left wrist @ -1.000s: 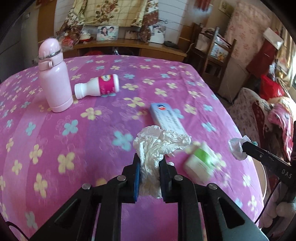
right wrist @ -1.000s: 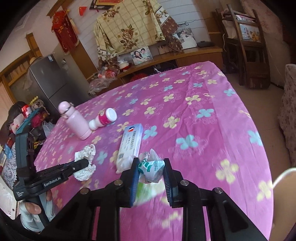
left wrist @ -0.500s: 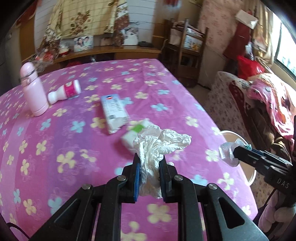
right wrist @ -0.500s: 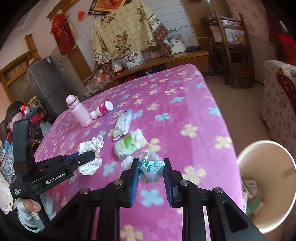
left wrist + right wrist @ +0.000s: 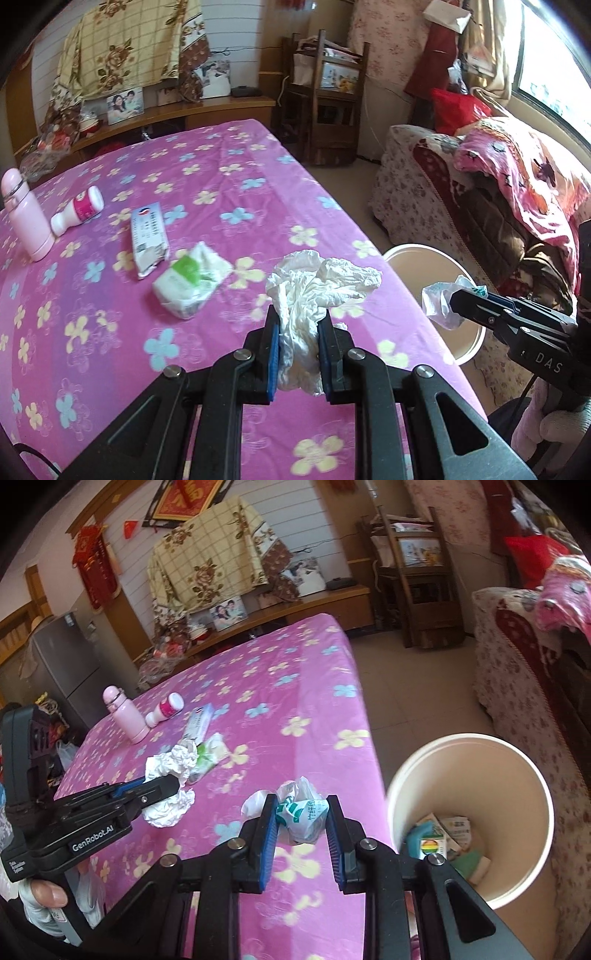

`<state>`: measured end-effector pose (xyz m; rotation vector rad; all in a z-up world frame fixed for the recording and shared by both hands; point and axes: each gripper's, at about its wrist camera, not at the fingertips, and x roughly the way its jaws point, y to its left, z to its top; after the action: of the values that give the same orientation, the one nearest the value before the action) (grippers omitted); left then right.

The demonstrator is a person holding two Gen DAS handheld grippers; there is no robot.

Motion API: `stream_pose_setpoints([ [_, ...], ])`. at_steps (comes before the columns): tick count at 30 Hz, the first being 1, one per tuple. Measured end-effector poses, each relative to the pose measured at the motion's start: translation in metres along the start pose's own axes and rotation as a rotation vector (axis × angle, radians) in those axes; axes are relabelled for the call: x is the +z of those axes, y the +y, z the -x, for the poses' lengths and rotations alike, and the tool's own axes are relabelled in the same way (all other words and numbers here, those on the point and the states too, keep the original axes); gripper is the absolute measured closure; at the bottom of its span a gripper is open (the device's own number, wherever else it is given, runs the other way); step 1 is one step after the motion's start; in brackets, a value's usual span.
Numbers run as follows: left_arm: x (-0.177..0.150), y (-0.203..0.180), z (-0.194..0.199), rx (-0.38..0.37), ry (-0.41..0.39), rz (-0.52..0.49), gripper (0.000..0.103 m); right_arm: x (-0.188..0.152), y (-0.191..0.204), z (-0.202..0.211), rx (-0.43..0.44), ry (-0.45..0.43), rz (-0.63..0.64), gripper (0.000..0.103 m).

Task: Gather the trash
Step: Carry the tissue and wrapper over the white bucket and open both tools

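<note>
Tissue (image 5: 295, 332) fills my left gripper (image 5: 297, 325) — crumpled white paper, soft and creased, clenched between the blue pads and bulging above them. My right gripper (image 5: 301, 812) is clamped on a scrunched plastic wrapper (image 5: 303, 818), white with green print too crushed to read. The left tool's black body reads "GenRobot.AI" in the right wrist view; the right tool's shows "DAS" in the left wrist view.

Both loads hang over the near right edge of the table (image 5: 295, 686), draped in a fuzzy magenta cloth with yellow and blue flowers. Just right of that edge, on the floor, stands the round cream bin (image 5: 469, 812), smooth-walled, with small cartons and papers at its bottom, one with rainbow stripes.

Farther left on the cloth lie a squashed white pack with a green label (image 5: 188, 280) and a flat white-and-blue packet (image 5: 149, 236). Beyond them, far left — a small white bottle with a pink label (image 5: 79, 214) on its side and an upright pale pink flask (image 5: 26, 218).
</note>
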<state>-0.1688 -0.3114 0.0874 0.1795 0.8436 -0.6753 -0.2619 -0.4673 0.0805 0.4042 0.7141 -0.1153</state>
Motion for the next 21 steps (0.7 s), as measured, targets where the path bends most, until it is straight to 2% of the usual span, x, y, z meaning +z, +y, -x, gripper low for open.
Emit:
stream_pose_setpoints([
  [21, 0.007, -0.078, -0.037, -0.118, 0.066, -0.091, 0.084, -0.009, -0.064, 0.021, -0.157, 0.001, -0.054, 0.076],
])
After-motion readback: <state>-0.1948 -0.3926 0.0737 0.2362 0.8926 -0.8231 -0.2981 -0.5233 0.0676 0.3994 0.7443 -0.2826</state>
